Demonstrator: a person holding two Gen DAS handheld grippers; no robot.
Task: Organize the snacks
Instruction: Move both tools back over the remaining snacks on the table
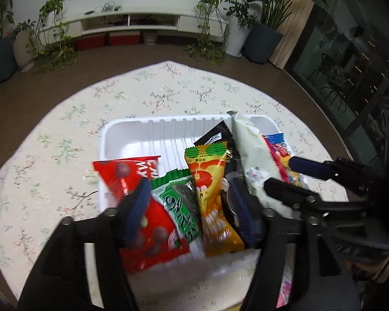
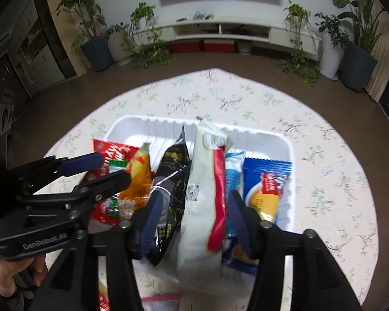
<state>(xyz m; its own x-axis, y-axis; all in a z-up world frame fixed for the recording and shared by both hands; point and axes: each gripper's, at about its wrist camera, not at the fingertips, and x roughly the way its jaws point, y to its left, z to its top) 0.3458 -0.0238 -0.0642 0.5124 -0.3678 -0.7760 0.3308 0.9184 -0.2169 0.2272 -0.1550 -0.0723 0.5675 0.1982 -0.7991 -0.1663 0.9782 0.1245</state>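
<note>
A white ribbed tray point(image 1: 132, 134) point(image 2: 287, 181) on the floral tablecloth holds several snack packets standing side by side: red point(image 1: 153, 223), green seaweed point(image 1: 179, 202), orange point(image 1: 212, 194), black point(image 2: 171, 181), cream white point(image 2: 202, 202) and blue point(image 2: 267, 181). My left gripper point(image 1: 192, 207) is open above the red, green and orange packets, holding nothing. My right gripper point(image 2: 194, 215) is open, with its fingers either side of the black and cream packets. Each gripper shows in the other's view, the right one point(image 1: 295, 173) and the left one point(image 2: 101, 171).
The round table's edge and brown floor lie beyond. A pink packet point(image 2: 163, 300) lies on the cloth near the tray's front. A white TV cabinet point(image 1: 132, 18) and potted plants point(image 1: 262, 39) stand at the far wall.
</note>
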